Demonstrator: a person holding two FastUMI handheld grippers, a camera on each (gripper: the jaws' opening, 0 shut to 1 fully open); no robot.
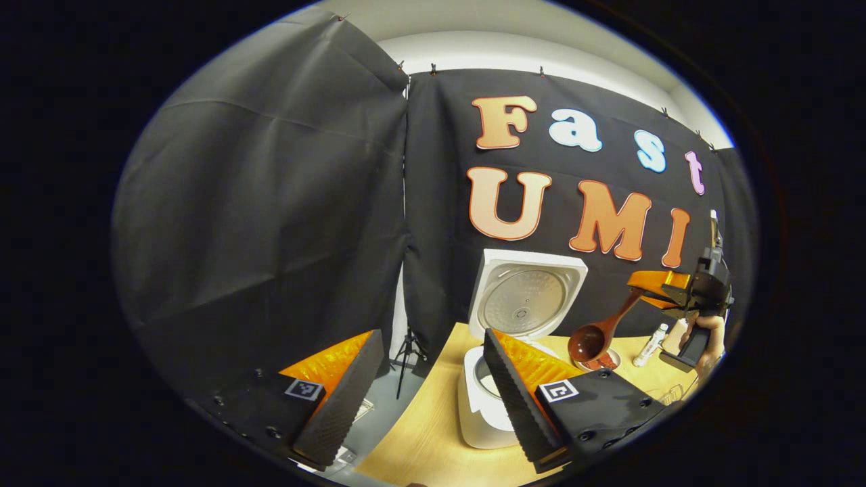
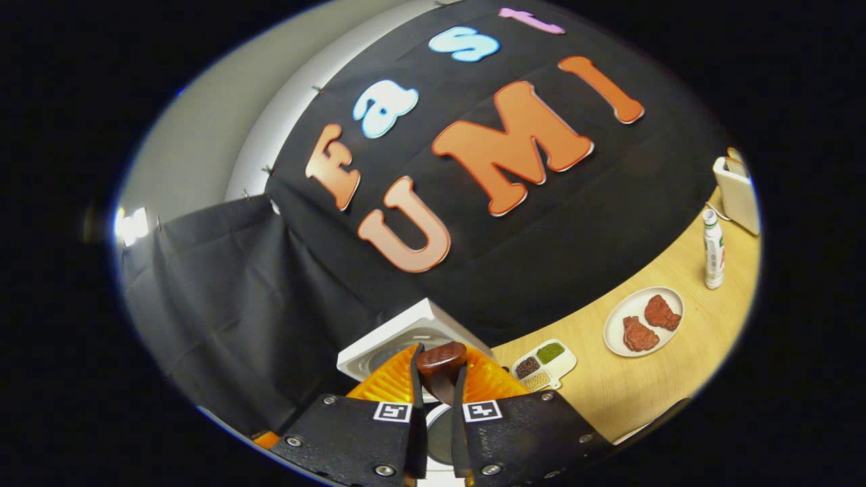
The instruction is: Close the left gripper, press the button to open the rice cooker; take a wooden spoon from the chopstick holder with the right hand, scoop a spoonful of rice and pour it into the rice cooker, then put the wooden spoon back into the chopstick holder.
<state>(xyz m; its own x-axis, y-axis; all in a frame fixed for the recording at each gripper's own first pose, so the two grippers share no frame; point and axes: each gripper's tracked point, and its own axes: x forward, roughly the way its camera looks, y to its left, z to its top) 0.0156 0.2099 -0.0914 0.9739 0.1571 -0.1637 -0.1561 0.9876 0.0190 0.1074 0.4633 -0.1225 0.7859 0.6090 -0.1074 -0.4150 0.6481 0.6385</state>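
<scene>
Spanning the black-draped booth, wooden table (image 2: 649,379).

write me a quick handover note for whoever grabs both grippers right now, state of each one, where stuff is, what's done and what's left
Left gripper: open, holding nothing, raised over the table's left end near the rice cooker.
Right gripper: shut on the wooden spoon, held in the air to the right of the cooker, bowl tilted down; whether it holds rice cannot be told.
Rice cooker: lid open and upright.
Chopstick holder: far right of the table, past the bottle and the plate.
Done: cooker opened, spoon taken.
Left: pour rice into the cooker (scoop first if the spoon is empty), return the spoon to the holder.
</scene>
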